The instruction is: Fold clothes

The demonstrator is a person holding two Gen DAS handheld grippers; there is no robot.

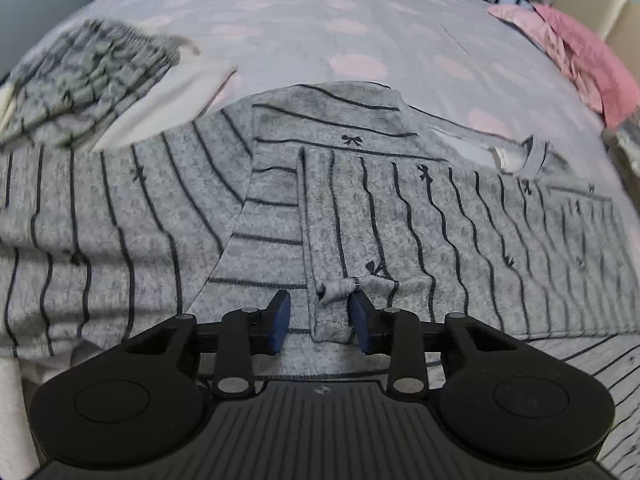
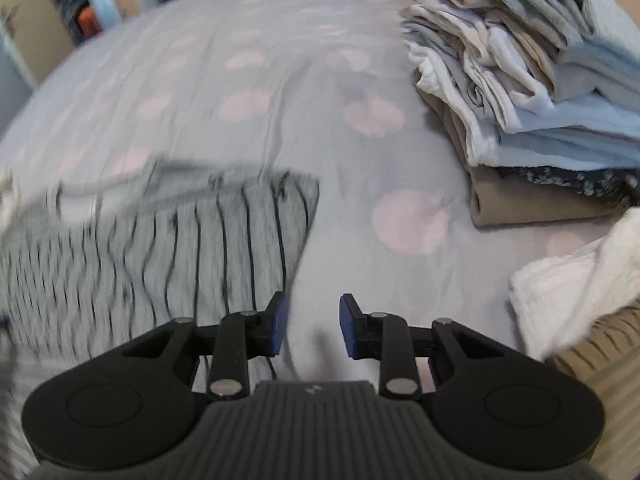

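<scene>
The bed (image 1: 304, 12), covered by a pale sheet with pink spots, filled both views; its far edge ran out of frame in each. The grey striped garment (image 1: 400, 208) lay spread across the near half of the bed in the left wrist view, its left and right ends cut off by the frame. In the right wrist view the same garment (image 2: 168, 248) was blurred, and only its right edge could be made out. Open sheet lay to the right of that edge. A stack of folded clothes (image 2: 532, 92) occupied the far right, partly cropped. A pink cloth (image 1: 576, 48) lay at the far right edge of the bed. A patterned grey piece (image 1: 80, 76) lay far left, blurred.

The left gripper (image 1: 320, 314) had its jaws parted, with a sleeve cuff (image 1: 334, 312) lying between them, touching the right pad. The right gripper (image 2: 312, 326) had its jaws parted over bare sheet, holding nothing.
</scene>
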